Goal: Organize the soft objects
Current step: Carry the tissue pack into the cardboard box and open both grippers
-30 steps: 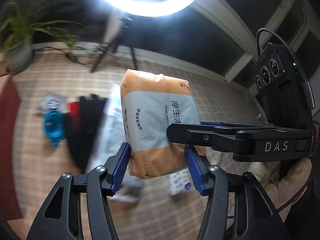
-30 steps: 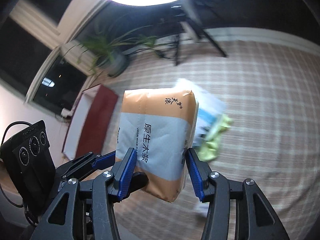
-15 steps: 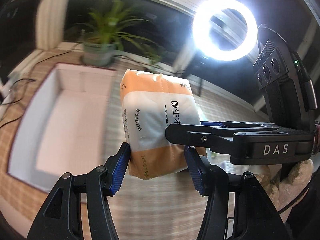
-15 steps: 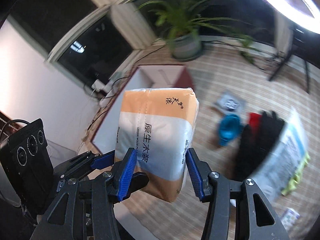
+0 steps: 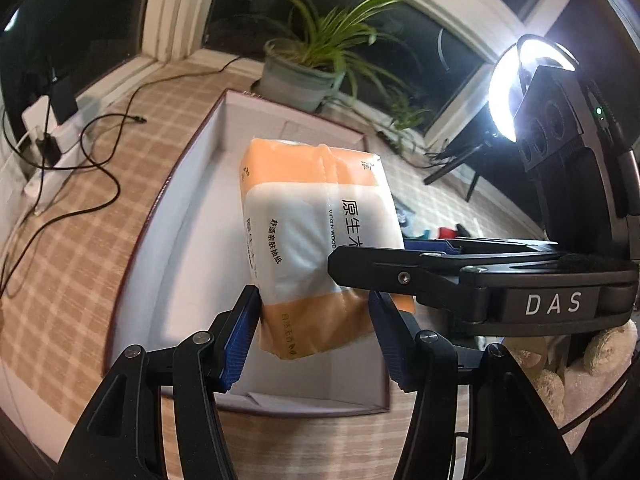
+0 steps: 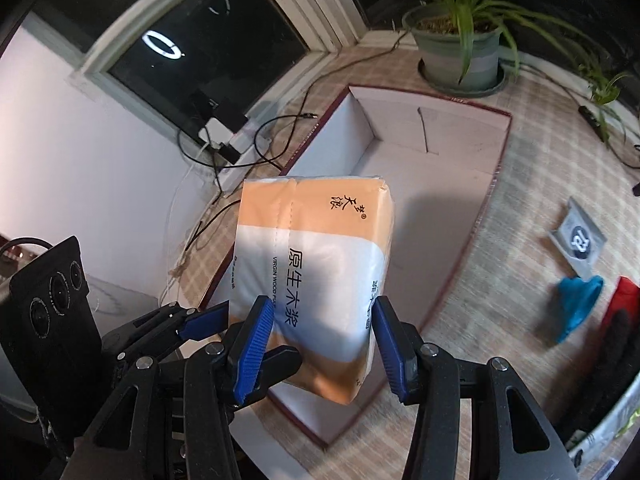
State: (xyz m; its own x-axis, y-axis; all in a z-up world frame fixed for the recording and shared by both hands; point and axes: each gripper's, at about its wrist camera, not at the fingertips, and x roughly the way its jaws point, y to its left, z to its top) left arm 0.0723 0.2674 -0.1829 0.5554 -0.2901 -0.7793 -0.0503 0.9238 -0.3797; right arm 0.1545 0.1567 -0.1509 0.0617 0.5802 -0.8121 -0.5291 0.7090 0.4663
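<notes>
A soft pack of tissues (image 5: 320, 240), orange at both ends and white across the middle, hangs in the air above an open box (image 5: 188, 240) on the checked floor (image 5: 68, 272), pinched between two handheld grippers at once. The wrapper reads "VIRGIN WOOD PULP" beside large Chinese characters, 原生木浆. The left gripper (image 5: 316, 336) clamps the pack's lower end with its blue fingers (image 5: 240, 340); the right gripper (image 6: 320, 344) squeezes the pack from its side, and its black arm bears the letters "DAS".

A second ago the pack hung over scattered clothes under a ring light; now the white-lined box, dark red on its rim, lies straight beneath it, with nothing visible inside.

A potted plant (image 6: 460, 52) stands just beyond the box's far edge. Black cables (image 5: 80, 160) trail across the floor at the box's left toward a white power strip (image 5: 44, 128). To the box's right, in the right wrist view, lie a blue cloth (image 6: 576, 304), a red item (image 6: 624, 296) and a grey packet (image 6: 578, 240).
</notes>
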